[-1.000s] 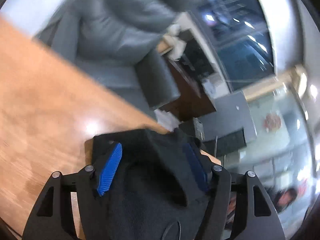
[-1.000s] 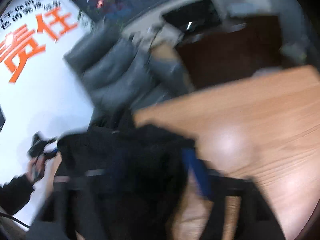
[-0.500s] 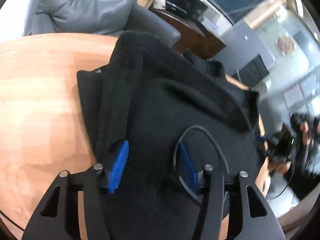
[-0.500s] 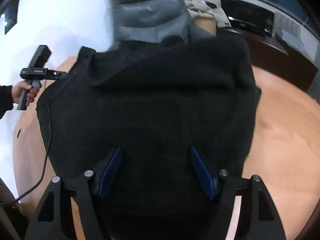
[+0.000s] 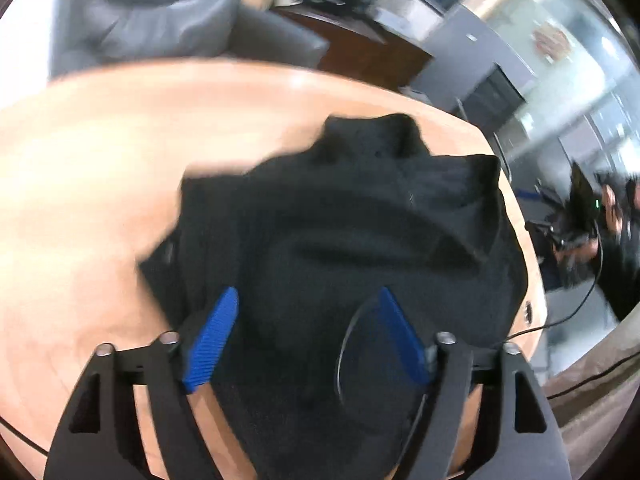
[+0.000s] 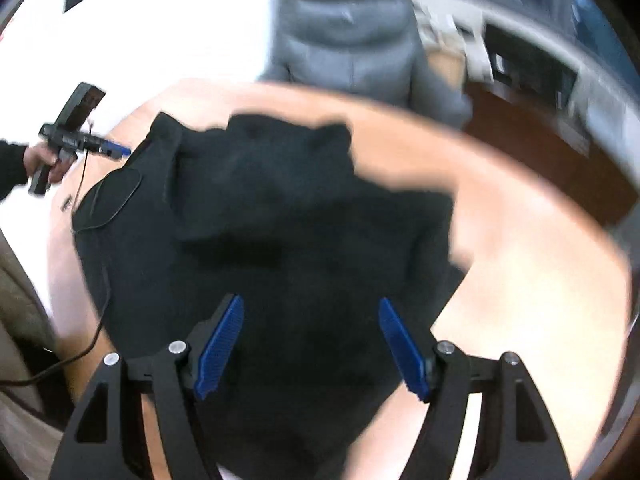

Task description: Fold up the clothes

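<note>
A black fleece garment (image 5: 360,248) lies bunched on a round wooden table (image 5: 100,168). It also shows in the right wrist view (image 6: 288,232). My left gripper (image 5: 306,300) is open, its blue pads apart just above the near part of the garment. My right gripper (image 6: 310,312) is open too and hovers over the garment's near edge. The left gripper (image 6: 80,142) also shows in the right wrist view, held in a hand at the table's left rim. A thin black cable (image 5: 348,344) loops over the cloth by the left gripper's right pad.
A grey leather armchair (image 6: 352,32) stands behind the table. A dark wooden cabinet (image 5: 360,48) and glass partitions lie beyond. A cable (image 6: 92,320) trails off the table's left edge. The table's bare wood (image 6: 520,272) shows to the right of the garment.
Both grippers let go of the black garment and drew back. The garment, lifted a second ago, now lies on the table and looks smaller in both views.
</note>
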`<state>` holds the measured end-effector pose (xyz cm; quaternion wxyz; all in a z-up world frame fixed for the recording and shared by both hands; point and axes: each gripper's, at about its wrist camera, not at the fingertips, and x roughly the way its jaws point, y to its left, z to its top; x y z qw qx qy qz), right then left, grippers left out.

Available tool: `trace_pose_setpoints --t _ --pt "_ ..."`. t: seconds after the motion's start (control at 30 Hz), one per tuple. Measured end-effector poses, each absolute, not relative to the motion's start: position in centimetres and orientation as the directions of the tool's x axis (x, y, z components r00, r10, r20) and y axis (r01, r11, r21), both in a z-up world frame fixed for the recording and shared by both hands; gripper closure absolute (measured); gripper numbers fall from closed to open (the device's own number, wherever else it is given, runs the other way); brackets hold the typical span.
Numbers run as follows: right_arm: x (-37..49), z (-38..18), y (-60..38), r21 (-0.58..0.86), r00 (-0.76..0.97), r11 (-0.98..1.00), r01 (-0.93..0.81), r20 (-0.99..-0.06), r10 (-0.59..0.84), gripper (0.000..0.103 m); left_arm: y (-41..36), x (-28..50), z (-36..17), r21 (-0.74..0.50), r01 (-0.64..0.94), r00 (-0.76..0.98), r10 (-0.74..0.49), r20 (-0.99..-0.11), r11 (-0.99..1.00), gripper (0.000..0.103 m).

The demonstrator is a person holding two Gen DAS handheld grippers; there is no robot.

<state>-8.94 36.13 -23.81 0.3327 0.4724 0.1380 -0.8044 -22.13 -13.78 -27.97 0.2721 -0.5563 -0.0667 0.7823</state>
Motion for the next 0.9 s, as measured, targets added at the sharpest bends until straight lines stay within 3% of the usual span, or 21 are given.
trace_pose_setpoints --t 0.17,0.23,0.33,0.47,0.6,0.73,0.8,0.9 --pt "-10.4 -27.2 29.6 0.291 0.068 -0.441 0.849 -0.888 -0.454 0.028 -9.3 -25.6 -30.7 -0.401 -0.467 -0.093 0.495 -0.864 -0.788 0.028" --pt "-10.7 -29.0 28.0 0.322 0.129 -0.406 0.855 -0.891 -0.435 0.03 -8.6 -26.2 -31.4 -0.39 -0.491 -0.09 0.491 -0.866 -0.779 0.028" --pt "-12.9 -29.0 28.3 0.232 -0.07 -0.516 0.825 -0.863 -0.5 0.037 -10.2 -27.7 -31.4 -0.429 -0.423 -0.138 0.525 -0.84 -0.798 0.03" --pt "-17.3 -28.0 31.0 0.144 -0.367 -0.749 0.647 -0.801 -0.472 0.038 -12.5 -29.8 -31.1 -0.433 -0.334 -0.248 0.522 -0.816 -0.837 0.032" --pt "-19.0 -29.1 33.7 0.056 -0.43 -0.84 0.54 -0.839 -0.333 0.038 -14.6 -30.3 -31.7 -0.419 -0.282 -0.283 0.492 -0.823 -0.863 0.037" --pt "-18.2 -28.3 36.7 0.121 -0.429 -0.869 0.479 -0.831 -0.353 0.038 -14.8 -30.3 -30.5 -0.419 -0.29 -0.313 0.499 -0.808 -0.86 0.036" --pt "-17.7 -27.9 38.2 0.157 -0.429 -0.88 0.449 -0.826 -0.366 0.037 -14.8 -30.2 -29.7 -0.414 -0.298 -0.334 0.501 -0.799 -0.86 0.026" --pt "-17.0 -27.3 40.4 0.211 -0.429 -0.891 0.402 -0.817 -0.386 0.036 -14.9 -30.3 -29.2 -0.38 -0.307 -0.353 0.476 -0.806 -0.872 0.022"
